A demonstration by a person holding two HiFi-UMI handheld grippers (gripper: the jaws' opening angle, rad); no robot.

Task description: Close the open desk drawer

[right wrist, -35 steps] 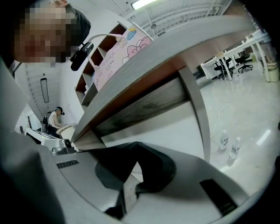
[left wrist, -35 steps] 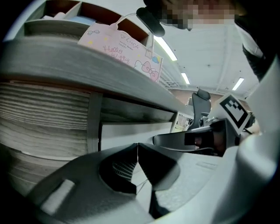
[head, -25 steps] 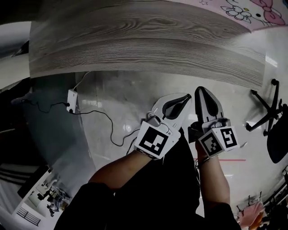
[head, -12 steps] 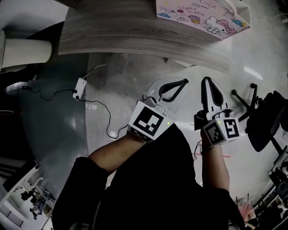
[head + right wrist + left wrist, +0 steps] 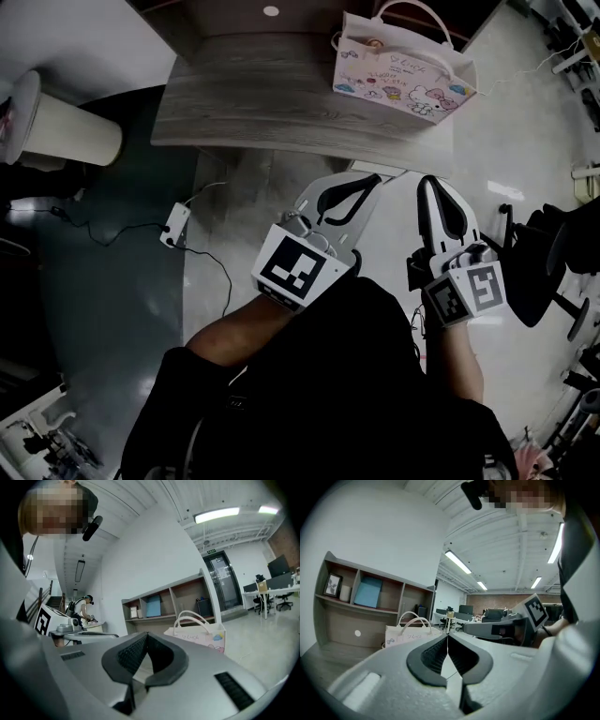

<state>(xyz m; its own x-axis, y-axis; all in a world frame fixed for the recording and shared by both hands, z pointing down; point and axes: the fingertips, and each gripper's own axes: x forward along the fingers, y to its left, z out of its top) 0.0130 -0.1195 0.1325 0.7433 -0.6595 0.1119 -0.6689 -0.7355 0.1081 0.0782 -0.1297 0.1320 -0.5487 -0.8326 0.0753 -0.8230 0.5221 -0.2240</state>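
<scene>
A grey wood-grain desk [image 5: 262, 103] stands ahead of me with a pink cartoon-print bag [image 5: 403, 75] on its right end. A pale strip [image 5: 389, 170] shows under the desk's front edge; I cannot tell if it is the drawer. My left gripper [image 5: 368, 178] and right gripper [image 5: 429, 181] hang side by side over the floor, short of the desk's front edge, both shut on nothing. The left gripper [image 5: 447, 634] has its jaws pressed together, with the bag [image 5: 410, 632] beyond. The right gripper [image 5: 146, 634] is likewise shut, pointing towards the bag [image 5: 197, 634].
A white cylindrical bin [image 5: 61, 127] stands left of the desk. A power strip [image 5: 173, 225] with a cable lies on the floor at left. An office chair [image 5: 553, 272] is at the right. A shelf unit [image 5: 361, 606] rises behind the desk.
The view has drawn back from the desk, so its whole top and the bag have come into sight. Both grippers stay shut and close together.
</scene>
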